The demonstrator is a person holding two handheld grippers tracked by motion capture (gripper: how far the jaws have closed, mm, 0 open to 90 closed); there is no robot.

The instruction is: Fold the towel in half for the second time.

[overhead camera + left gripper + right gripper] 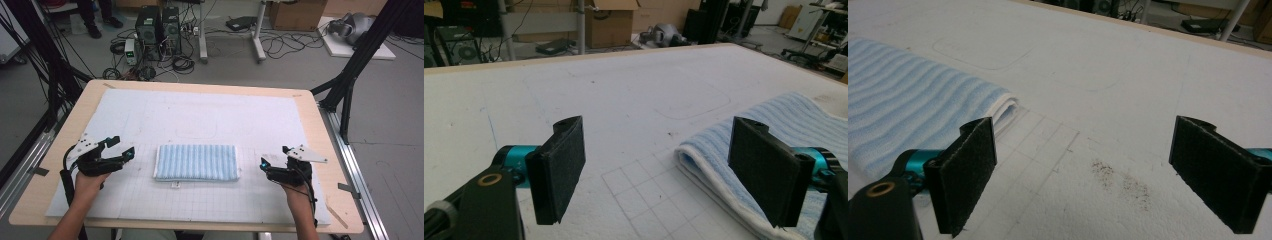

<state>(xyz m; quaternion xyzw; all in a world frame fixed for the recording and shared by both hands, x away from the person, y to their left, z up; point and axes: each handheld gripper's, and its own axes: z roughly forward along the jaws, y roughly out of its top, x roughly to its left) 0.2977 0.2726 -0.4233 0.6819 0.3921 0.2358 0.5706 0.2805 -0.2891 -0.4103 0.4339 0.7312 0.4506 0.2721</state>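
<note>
A folded towel (196, 162) with light blue and white stripes lies flat in the middle of the white mat (150, 115). My left gripper (122, 148) sits to the towel's left, open, with nothing between its jaws. In the left gripper view the towel (784, 125) lies just behind the right-hand pad, and the left gripper (664, 175) is held a little above the mat. My right gripper (272, 160) rests to the towel's right, open and empty. The right gripper view shows the towel (908, 110) past the left-hand pad of the right gripper (1093, 175).
The white gridded mat covers a wooden table (320, 125). A brown speckled stain (1123, 182) marks the mat between the right gripper's jaws. Beyond the table are computer towers (157, 27), cables, black frame posts (350, 75) and cardboard boxes (295, 12).
</note>
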